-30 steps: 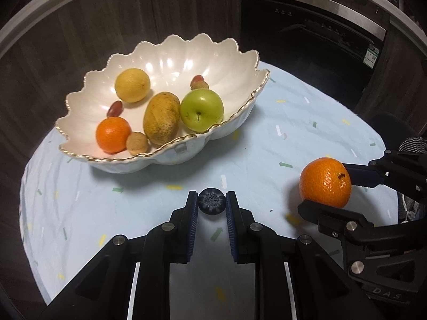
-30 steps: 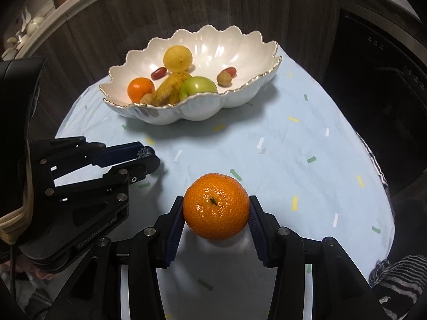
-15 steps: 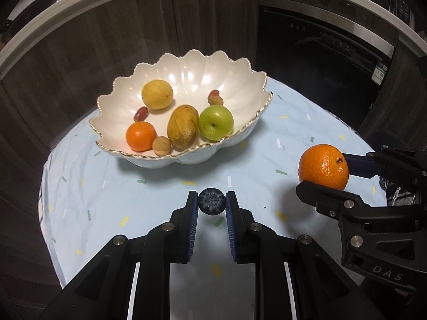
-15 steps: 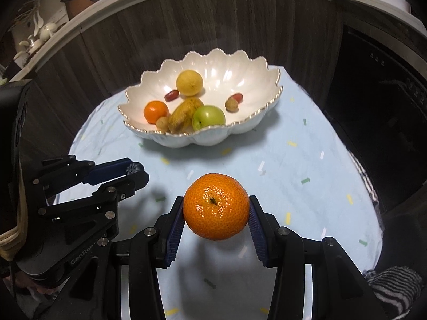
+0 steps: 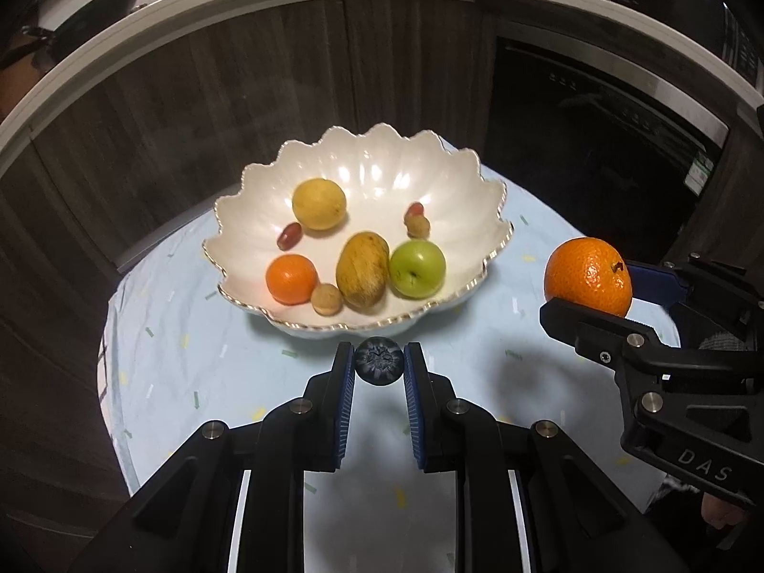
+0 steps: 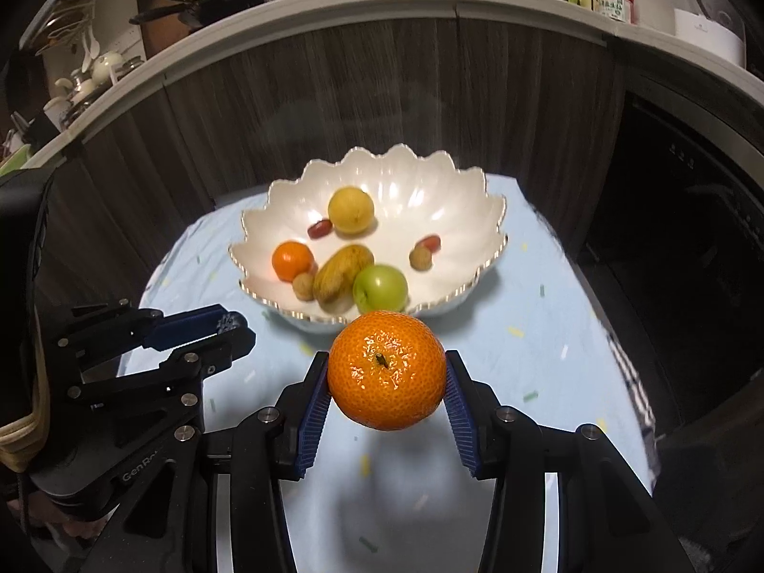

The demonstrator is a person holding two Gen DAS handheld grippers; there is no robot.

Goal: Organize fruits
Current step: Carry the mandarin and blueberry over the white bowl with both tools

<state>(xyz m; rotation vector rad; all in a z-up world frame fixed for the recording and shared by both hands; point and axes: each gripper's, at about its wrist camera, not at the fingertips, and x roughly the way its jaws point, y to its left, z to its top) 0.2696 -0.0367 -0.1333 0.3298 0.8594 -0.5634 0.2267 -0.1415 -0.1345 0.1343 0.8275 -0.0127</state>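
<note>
Left wrist view: the left gripper (image 5: 379, 363) pinches a small dark blueberry (image 5: 378, 362) between its blue pads, held above the desk (image 5: 191, 358) just short of the near rim of the scalloped white bowl (image 5: 429, 176). The right gripper (image 6: 387, 377) clamps a large orange (image 6: 387, 370), also in the air, near the desk's right edge in that view. The bowl sits toward the desk's far edge (a lemon (image 5: 319, 204), green apple (image 5: 417, 269), small orange (image 5: 291, 279) and other fruit inside), its right half mostly bare. Open cloth lies between the bowl and both grippers.
</note>
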